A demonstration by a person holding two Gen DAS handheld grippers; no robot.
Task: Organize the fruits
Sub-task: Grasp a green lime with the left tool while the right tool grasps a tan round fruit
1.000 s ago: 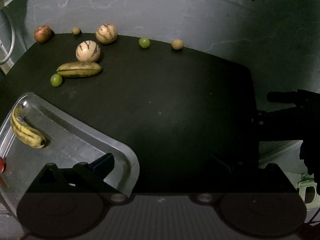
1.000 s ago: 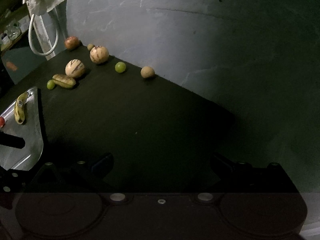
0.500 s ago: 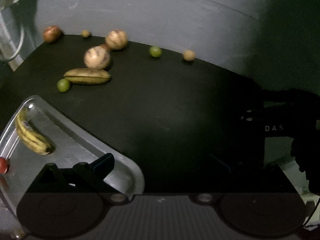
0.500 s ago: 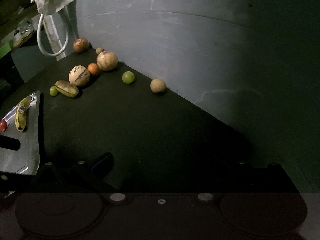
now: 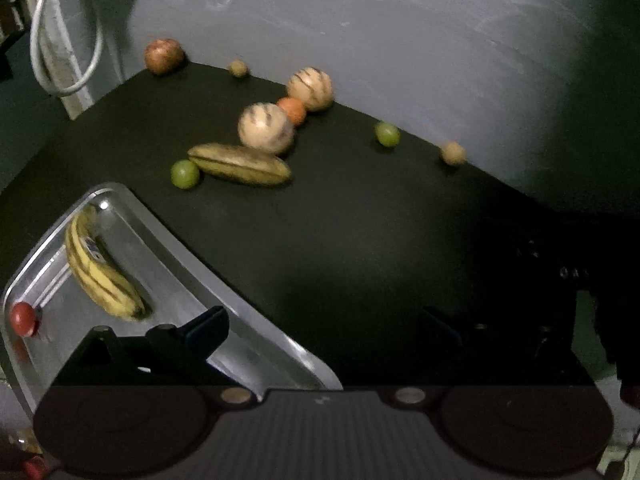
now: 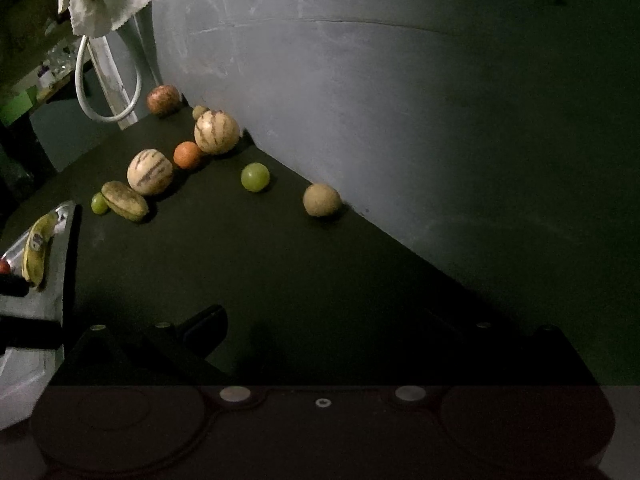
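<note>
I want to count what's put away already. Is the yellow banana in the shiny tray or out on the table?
In. The banana lies flat inside the metal tray, within its raised rim, near a small red fruit.

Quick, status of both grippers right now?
Left gripper: open, jaws spread wide, holding nothing.
Right gripper: open, jaws spread wide, holding nothing.

Both wrist views look forward, sharing the fruit-strewn table [image 5: 360, 240].
</note>
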